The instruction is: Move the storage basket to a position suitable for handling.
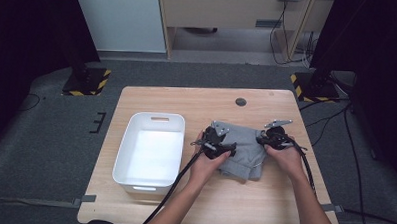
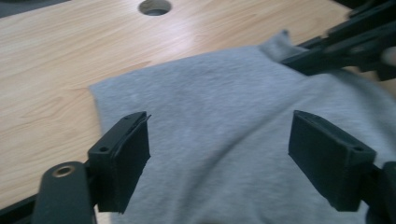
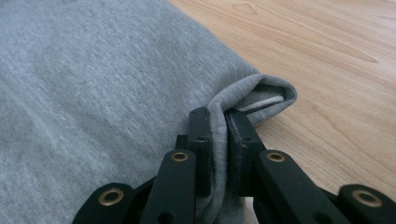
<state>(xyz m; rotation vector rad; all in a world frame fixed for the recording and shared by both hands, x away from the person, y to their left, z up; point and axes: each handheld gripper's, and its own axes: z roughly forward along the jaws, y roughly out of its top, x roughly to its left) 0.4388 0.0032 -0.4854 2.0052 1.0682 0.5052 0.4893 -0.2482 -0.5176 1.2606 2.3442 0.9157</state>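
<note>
Right gripper (image 3: 218,135) was clenched on a pinched fold at the edge of the grey cloth (image 1: 245,148), which lay on the wooden table (image 1: 187,99) right of the white bin (image 1: 150,150). Left gripper (image 2: 219,149) hung over the cloth with its jaws spread and nothing pressed between them. Near the table's far edge sat a round cable hole (image 1: 241,101), well apart from the cloth.

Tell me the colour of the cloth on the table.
The cloth is plain light grey, with no pattern. The right gripper view shows it best, close up.
</note>
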